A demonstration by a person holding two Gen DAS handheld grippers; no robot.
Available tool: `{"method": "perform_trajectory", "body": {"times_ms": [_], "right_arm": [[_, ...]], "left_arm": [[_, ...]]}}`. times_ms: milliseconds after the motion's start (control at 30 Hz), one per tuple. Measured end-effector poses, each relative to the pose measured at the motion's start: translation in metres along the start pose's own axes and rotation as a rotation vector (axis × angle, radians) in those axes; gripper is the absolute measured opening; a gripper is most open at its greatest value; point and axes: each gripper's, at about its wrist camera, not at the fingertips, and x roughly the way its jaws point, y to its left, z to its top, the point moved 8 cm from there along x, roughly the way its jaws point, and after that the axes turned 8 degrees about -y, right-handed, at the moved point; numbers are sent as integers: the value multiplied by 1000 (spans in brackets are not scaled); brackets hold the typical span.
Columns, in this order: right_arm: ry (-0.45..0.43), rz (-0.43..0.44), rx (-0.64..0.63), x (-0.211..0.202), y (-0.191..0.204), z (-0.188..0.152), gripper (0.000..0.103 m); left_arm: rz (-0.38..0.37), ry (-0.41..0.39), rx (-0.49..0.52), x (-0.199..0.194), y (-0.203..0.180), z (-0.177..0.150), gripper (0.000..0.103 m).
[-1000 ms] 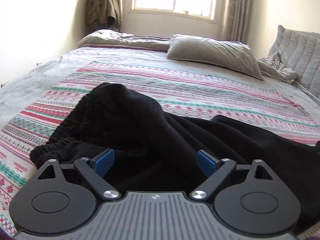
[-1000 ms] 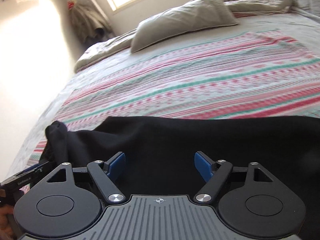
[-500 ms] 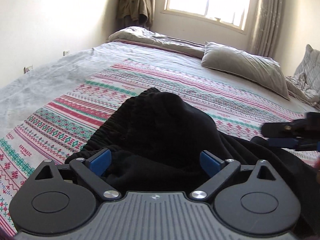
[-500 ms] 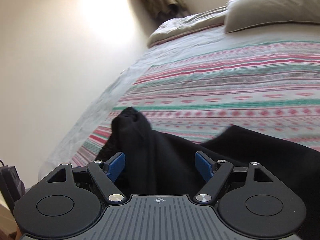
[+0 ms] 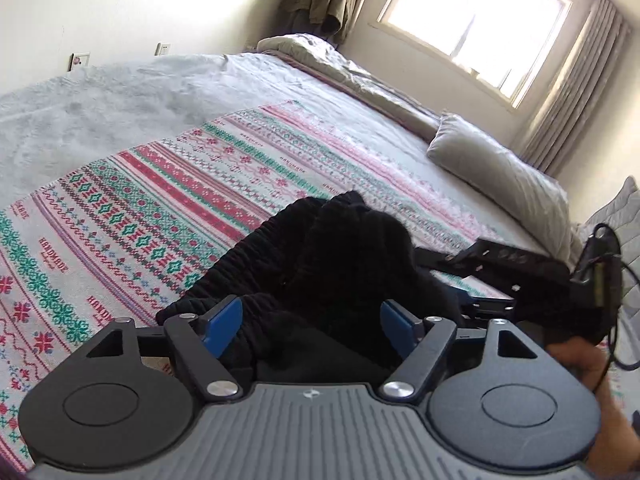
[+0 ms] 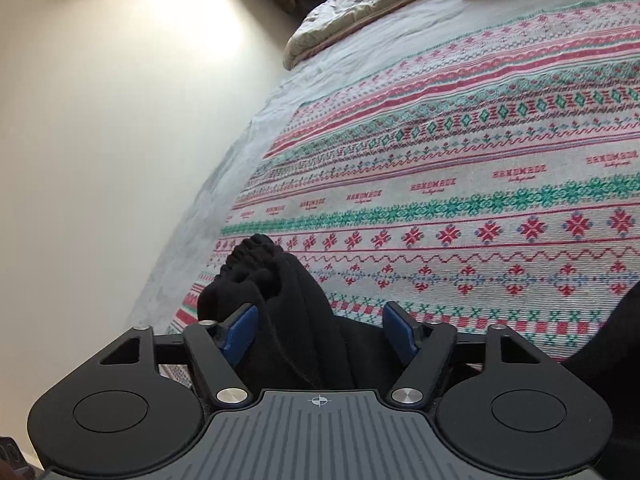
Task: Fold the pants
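Both grippers' jaws have narrowed around the bunched black pants (image 5: 344, 256).

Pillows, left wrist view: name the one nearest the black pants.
The plain grey pillow lying flat below the window; the quilted one stands propped at the right edge, farther from the black pants.

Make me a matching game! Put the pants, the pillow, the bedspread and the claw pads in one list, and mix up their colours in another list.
Things:
1. pants
2. pillow
3. bedspread
4. claw pads

Colours:
A. blue
B. striped in red, green and white
C. black
D. grey-beige

Pairs: 1-C, 2-D, 3-B, 4-A
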Motion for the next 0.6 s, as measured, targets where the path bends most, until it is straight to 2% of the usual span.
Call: {"method": "perform_trajectory", "body": {"times_ms": [33, 133, 367, 500, 600], "right_arm": [[0, 16, 4, 3, 3, -1, 31], [-6, 58, -36, -2, 21, -2, 15], [-42, 210, -165, -44, 83, -4, 13], [21, 271, -240, -51, 114, -31, 13], [112, 275, -294, -44, 126, -66, 13]], "left_arm": [[-12, -4, -13, -1, 0, 2, 86], [-38, -18, -66, -3, 5, 8, 86], [-112, -67, -269, -13, 34, 23, 86], [-147, -70, -346, -17, 44, 24, 87], [-156, -44, -360, -14, 44, 20, 87]]}}
